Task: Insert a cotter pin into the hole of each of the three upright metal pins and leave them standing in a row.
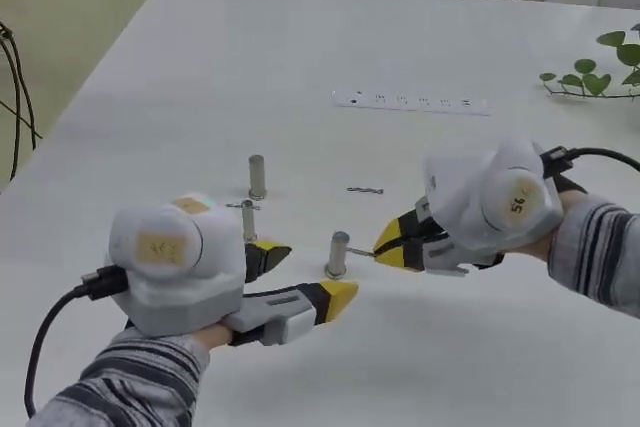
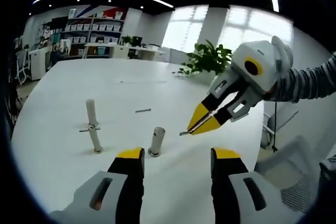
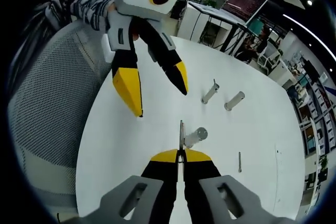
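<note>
Cotter pin [image 3: 181, 135] clenched between right fingers [image 3: 165, 157], tip beside nearest metal pin [image 1: 338, 253]; left fingers [image 2: 131, 163] spread.

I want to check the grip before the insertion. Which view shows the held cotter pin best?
The right gripper view: the cotter pin rises large and clear from the shut right gripper, near a metal pin. In the left gripper view it is a short stub at the tips; in the head view, a thin sliver.

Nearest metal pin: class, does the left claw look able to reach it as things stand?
Probably yes: the left claw is open, the nearest metal pin stands just ahead of it, with bare table between.
</note>
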`<action>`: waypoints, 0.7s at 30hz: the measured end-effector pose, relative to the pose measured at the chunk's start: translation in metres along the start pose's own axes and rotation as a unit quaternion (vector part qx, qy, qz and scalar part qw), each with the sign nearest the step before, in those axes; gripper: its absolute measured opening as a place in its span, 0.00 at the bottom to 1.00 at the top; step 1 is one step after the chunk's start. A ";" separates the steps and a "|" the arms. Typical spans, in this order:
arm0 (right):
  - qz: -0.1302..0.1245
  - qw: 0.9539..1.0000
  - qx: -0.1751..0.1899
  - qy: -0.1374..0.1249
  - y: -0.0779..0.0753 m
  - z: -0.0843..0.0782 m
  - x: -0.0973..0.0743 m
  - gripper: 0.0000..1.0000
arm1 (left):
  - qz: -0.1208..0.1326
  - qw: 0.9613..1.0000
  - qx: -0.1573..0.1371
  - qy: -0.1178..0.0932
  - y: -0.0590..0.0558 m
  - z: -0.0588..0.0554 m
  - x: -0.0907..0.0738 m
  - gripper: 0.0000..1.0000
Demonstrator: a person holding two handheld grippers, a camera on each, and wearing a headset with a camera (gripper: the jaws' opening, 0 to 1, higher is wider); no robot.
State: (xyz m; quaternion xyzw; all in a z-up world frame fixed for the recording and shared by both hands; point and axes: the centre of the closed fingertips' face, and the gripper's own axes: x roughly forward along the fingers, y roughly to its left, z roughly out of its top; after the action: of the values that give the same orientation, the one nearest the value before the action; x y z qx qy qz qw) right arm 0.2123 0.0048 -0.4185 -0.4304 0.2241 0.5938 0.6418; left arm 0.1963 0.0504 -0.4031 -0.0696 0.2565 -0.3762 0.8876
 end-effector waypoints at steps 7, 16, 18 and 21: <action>0.011 1.000 -0.007 -0.018 0.013 0.012 -0.002 0.00 | -0.037 0.998 -0.051 0.007 -0.015 -0.005 0.001 0.29; 0.017 0.999 -0.027 -0.033 0.025 0.025 -0.009 0.00 | -0.066 0.991 -0.120 -0.004 -0.026 -0.004 -0.001 0.12; 0.018 0.999 -0.032 -0.036 0.028 0.028 -0.010 0.00 | -0.070 0.990 -0.126 -0.005 -0.028 -0.004 -0.002 0.09; 0.020 0.998 -0.035 -0.038 0.031 0.029 -0.011 0.00 | -0.076 0.988 -0.137 -0.008 -0.031 -0.004 -0.002 0.07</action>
State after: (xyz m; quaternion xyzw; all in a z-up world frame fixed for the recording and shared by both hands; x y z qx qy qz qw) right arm 0.1738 0.0205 -0.4033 -0.4252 0.1878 0.6297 0.6224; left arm 0.1737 0.0303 -0.3963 -0.2129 0.2922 -0.4029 0.8408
